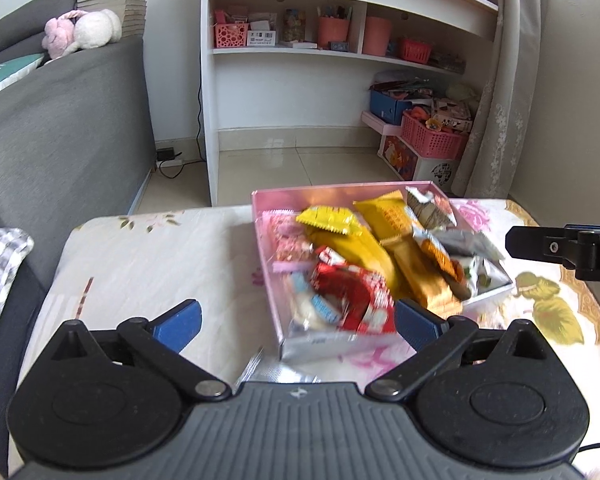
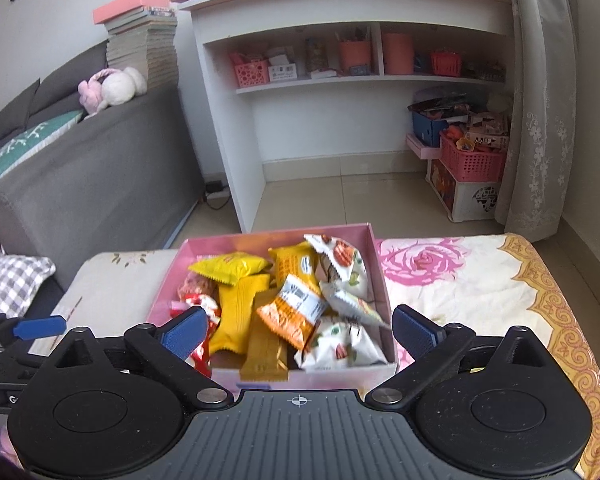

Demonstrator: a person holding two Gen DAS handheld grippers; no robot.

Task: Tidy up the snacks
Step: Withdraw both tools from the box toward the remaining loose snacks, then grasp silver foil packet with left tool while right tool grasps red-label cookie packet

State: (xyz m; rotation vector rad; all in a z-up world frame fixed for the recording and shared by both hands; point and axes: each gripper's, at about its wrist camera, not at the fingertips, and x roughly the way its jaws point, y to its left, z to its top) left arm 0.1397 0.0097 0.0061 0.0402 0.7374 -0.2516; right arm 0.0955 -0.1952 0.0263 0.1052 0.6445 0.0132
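- A floral cloth (image 2: pixel 480 280) covers the low surface across the bottom half of both views.
- A grey sofa (image 1: pixel 60 128) fills the left of the frame; a white shelf unit (image 2: pixel 300 128) stands at upper centre.
- The pink box (image 2: pixel 376 264) sits on the cloth at mid-frame, packed with snack packets: yellow (image 2: pixel 228 268), orange (image 2: pixel 296 312), white (image 2: pixel 348 344), and red (image 1: pixel 352 296).
- The left gripper (image 1: pixel 296 320) is at the bottom of its view, jaws spread wide, empty, the box's near corner between its blue pads.
- The right gripper (image 2: pixel 296 330) is likewise wide and empty, just before the box's near wall.
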